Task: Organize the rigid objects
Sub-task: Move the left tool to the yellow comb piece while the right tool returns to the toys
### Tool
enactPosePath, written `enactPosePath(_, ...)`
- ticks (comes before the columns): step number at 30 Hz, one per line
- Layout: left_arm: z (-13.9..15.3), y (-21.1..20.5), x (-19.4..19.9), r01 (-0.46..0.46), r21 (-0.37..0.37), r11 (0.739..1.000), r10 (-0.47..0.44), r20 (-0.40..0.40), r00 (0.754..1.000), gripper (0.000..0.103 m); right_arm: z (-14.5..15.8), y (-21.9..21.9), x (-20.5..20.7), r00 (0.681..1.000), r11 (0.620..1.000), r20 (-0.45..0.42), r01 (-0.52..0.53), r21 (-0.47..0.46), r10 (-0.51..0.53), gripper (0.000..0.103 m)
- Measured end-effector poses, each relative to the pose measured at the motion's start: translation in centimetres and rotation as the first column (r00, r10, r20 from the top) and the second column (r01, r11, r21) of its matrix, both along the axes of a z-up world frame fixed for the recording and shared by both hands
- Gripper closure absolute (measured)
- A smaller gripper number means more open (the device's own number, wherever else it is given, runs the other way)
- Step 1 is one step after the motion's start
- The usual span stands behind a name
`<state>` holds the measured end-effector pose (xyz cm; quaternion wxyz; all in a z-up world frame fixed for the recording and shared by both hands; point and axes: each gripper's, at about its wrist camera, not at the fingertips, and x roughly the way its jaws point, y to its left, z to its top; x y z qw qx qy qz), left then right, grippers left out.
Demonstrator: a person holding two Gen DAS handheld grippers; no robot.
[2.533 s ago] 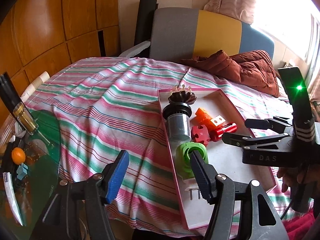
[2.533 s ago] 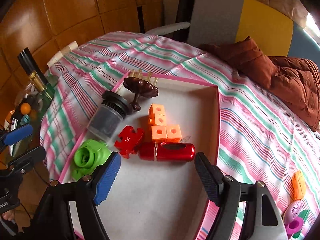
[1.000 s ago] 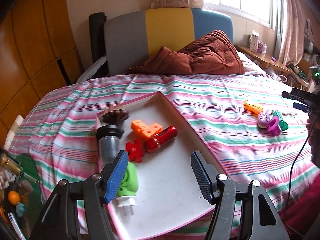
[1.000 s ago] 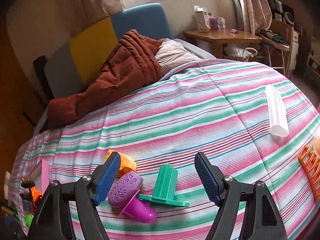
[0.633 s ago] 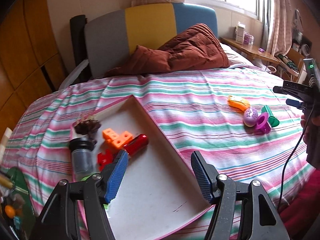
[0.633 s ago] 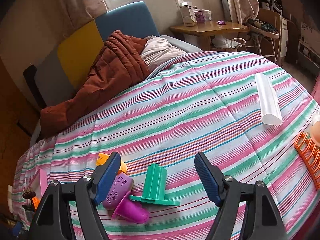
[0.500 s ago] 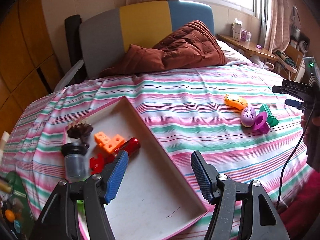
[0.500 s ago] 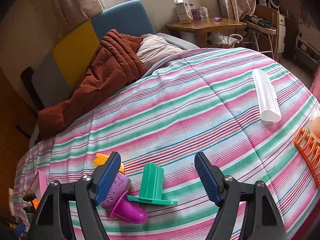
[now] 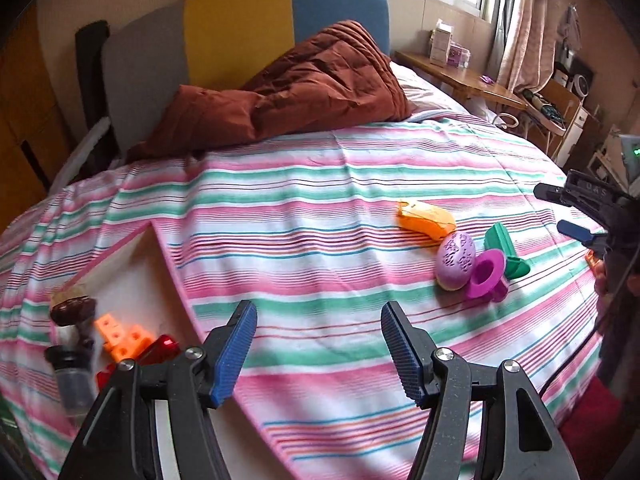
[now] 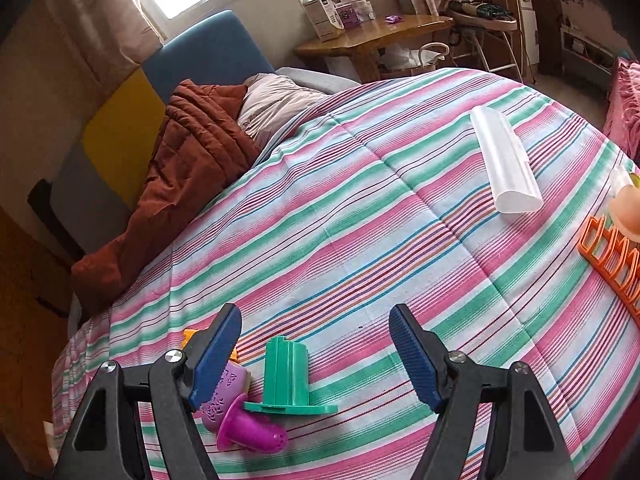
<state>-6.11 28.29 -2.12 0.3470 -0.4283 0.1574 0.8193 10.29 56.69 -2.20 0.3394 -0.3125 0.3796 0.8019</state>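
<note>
A pink-rimmed white tray (image 9: 168,256) at the left holds orange blocks (image 9: 120,332), a red cylinder (image 9: 164,346), a dark brown piece (image 9: 74,304) and a black-lidded jar (image 9: 72,380). On the striped bedspread lie an orange piece (image 9: 426,218), a purple egg (image 9: 456,258), a magenta cup (image 9: 486,274) and a green piece (image 9: 504,248). My left gripper (image 9: 316,312) hovers over bare bedspread beside the tray, jaws closing on nothing. My right gripper (image 10: 316,316) is open just above the green piece (image 10: 286,380), with the egg (image 10: 222,400) under its left finger.
A brown quilt (image 9: 304,88) and a grey, yellow and blue headboard (image 9: 240,28) lie at the far end. A white tube (image 10: 506,164), an orange rack (image 10: 612,256) and a peach object (image 10: 628,208) sit at the right of the bedspread. A wooden side table (image 10: 372,36) stands beyond.
The left gripper has swung right, away from the tray; the tray slid to the view's left edge and the toys came closer. The right gripper rolled slightly over the green piece.
</note>
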Motion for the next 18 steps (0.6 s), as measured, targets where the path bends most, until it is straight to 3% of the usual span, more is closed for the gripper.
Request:
enactPosePath(6, -1.0, 4.9, -1.8, 0.029, 0.029, 0.999, -0.032, 0.116, 0.993, 0.043, -0.1, -0.1, -0.3, 1.0, 1.0, -0.008, -0.02, -0.021, 0.019, 0.026)
enactPosePath(8, -1.1, 6.8, -2.1, 0.051, 0.034, 0.998, -0.054, 0.097, 0.994, 0.042, -0.1, -0.2, -0.6, 0.999, 0.999, -0.011, -0.032, -0.026, 0.032, 0.026)
enactPosePath(12, -1.5, 10.5, -2.7, 0.101, 0.01, 0.995, -0.102, 0.039, 0.994, 0.013, -0.2, -0.3, -0.9, 0.999, 0.998, -0.011, -0.047, -0.034, 0.047, 0.026)
enactPosePath(18, -2.3, 15.2, -2.6, 0.22, -0.035, 0.975, -0.22, -0.004, 0.976, 0.011, -0.4, -0.1, -1.0, 0.998, 0.997, -0.02, -0.053, -0.054, 0.052, 0.026)
